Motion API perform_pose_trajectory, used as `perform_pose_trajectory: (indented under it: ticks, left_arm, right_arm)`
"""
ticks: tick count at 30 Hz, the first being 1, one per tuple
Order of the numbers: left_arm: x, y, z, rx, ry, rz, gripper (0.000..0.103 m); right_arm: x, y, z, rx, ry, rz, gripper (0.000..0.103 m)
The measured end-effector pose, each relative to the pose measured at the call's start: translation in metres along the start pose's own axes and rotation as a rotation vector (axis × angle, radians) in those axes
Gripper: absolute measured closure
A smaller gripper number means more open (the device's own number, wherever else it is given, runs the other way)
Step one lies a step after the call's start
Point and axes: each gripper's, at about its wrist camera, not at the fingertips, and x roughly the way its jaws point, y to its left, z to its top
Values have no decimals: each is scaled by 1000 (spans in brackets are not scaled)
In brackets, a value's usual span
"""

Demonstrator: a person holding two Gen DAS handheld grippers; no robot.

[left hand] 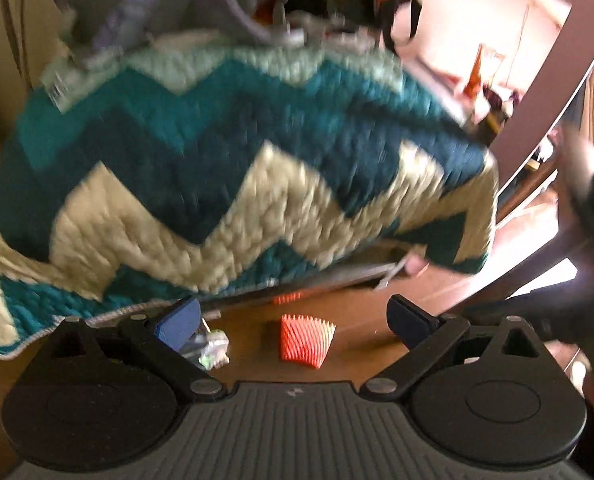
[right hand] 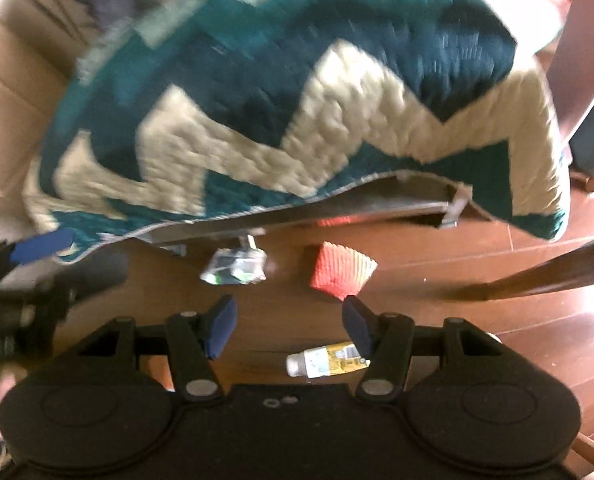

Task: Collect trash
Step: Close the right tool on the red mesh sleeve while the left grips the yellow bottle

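Observation:
Three pieces of trash lie on the wood floor (right hand: pixel 477 320) by the bed's edge. An orange pleated paper cup (left hand: pixel 305 338) (right hand: pixel 341 270) lies on its side. To its left is a crumpled silver-green wrapper (left hand: pixel 213 346) (right hand: pixel 235 266). A small clear bottle with a yellow label (right hand: pixel 325 360) lies nearest. My left gripper (left hand: pixel 293 322) is wide open above the floor, with the paper cup seen between its blue pads and nothing touched. My right gripper (right hand: pixel 290 326) is open over the bottle, which sits close to its right pad (right hand: pixel 359 326) without being pressed.
A teal, navy and cream zigzag quilt (left hand: pixel 237 160) (right hand: pixel 297 100) hangs over the bed edge just behind the trash. A dark slanted furniture leg (right hand: pixel 537 272) stands at the right. Cardboard boxes (right hand: pixel 13 92) are at the left. The other gripper's blue pad (right hand: pixel 41 246) shows at the left edge.

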Motion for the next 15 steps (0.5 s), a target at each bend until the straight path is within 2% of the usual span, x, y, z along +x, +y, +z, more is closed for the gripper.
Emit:
perform_pose_trajectory:
  ticks: [8, 15]
  left_arm:
    - [97, 2, -33, 82, 141, 12, 3]
    - [159, -21, -77, 333, 239, -101, 3]
  right_arm:
    - [104, -33, 22, 87, 78, 10, 45]
    - [184, -59, 21, 151, 169, 7, 45]
